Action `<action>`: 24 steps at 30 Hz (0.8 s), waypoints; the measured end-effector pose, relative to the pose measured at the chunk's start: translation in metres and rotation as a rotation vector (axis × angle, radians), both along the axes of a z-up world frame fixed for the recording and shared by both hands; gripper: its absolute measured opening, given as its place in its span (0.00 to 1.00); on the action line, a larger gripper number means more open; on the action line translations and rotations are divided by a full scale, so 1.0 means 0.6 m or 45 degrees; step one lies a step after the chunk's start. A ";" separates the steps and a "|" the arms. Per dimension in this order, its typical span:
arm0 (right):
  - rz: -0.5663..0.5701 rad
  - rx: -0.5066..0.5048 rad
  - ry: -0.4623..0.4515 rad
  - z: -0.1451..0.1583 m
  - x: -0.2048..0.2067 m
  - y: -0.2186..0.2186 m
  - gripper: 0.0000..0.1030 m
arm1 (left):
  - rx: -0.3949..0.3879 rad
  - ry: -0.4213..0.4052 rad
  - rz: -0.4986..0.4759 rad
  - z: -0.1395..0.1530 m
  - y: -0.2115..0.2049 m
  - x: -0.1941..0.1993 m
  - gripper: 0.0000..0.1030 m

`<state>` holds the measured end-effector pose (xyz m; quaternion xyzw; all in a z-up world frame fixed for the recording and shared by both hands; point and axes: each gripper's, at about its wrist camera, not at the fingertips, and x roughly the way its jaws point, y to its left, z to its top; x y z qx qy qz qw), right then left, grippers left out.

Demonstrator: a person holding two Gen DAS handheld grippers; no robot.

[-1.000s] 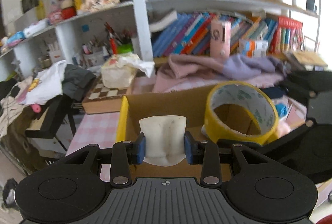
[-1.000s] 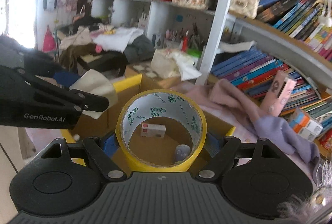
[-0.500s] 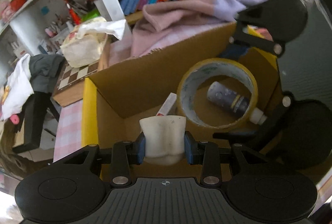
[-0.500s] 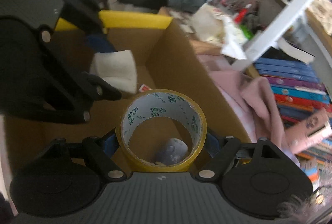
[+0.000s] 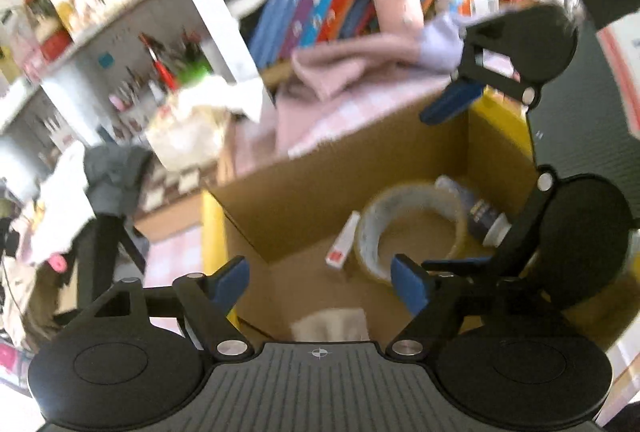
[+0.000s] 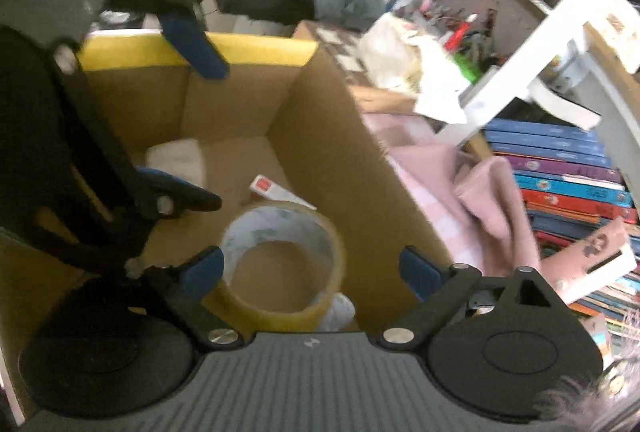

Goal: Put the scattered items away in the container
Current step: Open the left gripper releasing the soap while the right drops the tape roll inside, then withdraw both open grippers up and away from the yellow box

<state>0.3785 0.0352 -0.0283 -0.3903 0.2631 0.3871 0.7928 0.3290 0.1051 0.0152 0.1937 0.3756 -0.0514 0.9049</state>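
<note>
Two tongs hang over the box (image 6: 320, 136), both with jaws opening and nothing between the pads. Left gripper (image 5: 318, 282): the white pad (image 5: 330, 324) lies loose on the box floor right below it. Right gripper (image 6: 310, 270): the tape roll (image 6: 280, 260) sits under it on the floor, clear of both fingers, leaning on a bottle (image 6: 340, 308) that pokes out at its rim. A small red-and-white carton (image 6: 276, 192) lies just beside the roll. That makes four items inside, as far as I can see.

Outside the box: a pink cloth (image 6: 472, 188) heaped on the checked table, books (image 6: 560, 168) on the shelf behind. No loose small items show near the box; blur hides much. Judging by this, the drop is done, little left.
</note>
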 end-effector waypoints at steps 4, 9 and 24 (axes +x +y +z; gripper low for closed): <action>-0.078 0.127 -0.037 0.037 -0.018 -0.019 0.93 | -0.028 -0.142 0.033 0.042 0.001 -0.037 0.82; -0.162 0.285 -0.099 0.087 -0.065 -0.046 0.93 | -0.125 -0.303 0.095 0.084 0.004 -0.099 0.88; -0.376 0.602 -0.193 0.153 -0.255 -0.148 0.93 | -0.280 -0.461 0.263 0.115 0.004 -0.287 0.94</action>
